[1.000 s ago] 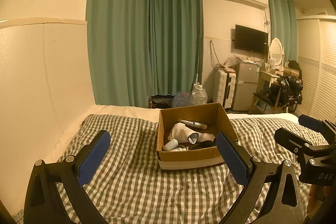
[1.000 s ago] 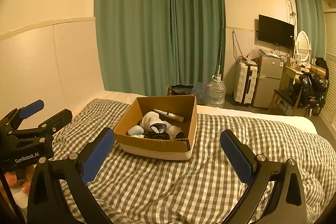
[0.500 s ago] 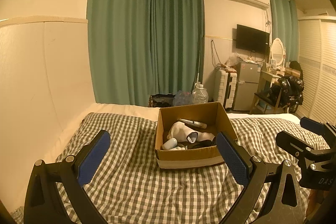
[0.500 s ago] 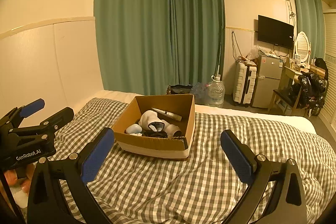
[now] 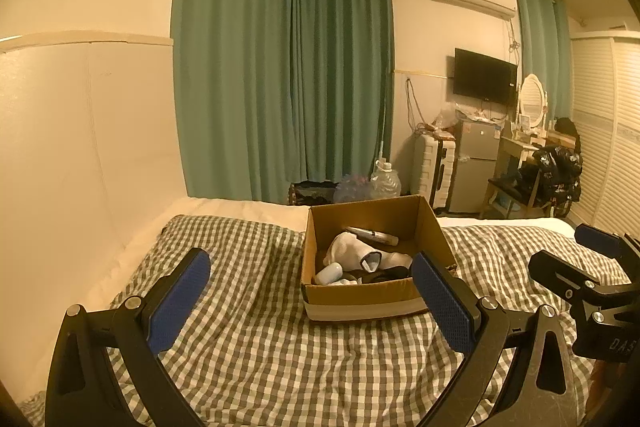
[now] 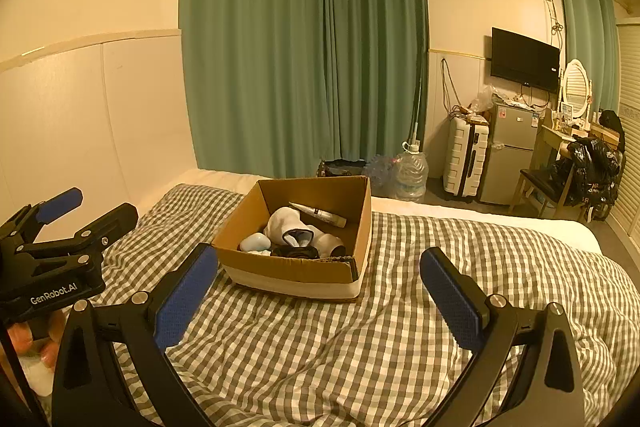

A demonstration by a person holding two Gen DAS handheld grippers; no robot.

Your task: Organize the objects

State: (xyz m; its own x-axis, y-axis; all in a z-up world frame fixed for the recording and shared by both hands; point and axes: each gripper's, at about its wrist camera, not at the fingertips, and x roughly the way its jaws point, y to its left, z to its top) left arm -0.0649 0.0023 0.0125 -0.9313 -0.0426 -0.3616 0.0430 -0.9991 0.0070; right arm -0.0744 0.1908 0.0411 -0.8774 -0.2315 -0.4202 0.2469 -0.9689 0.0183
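An open brown cardboard box [image 5: 372,291], holding white socks [image 6: 286,223] and what looked like a slim tube [image 5: 372,236], sat mid-bed on the green-checked duvet [image 6: 360,347]. The left gripper [image 5: 310,301] and right gripper [image 6: 320,291] hovered short of it, fingers spread and empty, bare duvet all round.

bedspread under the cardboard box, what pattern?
Grey-green and white check bedspread; clearest in the right wrist view, under the cardboard box.

One cardboard box [image 5: 372,297] stands on one checked blanket [image 5: 256,355]. In the box I count one white sock [image 6: 286,223], one tube [image 6: 318,214], one pale blue thing [image 6: 254,242] and one black thing [image 6: 294,251]. Two grippers show, the left gripper [image 5: 310,301] and the right gripper [image 6: 320,293].
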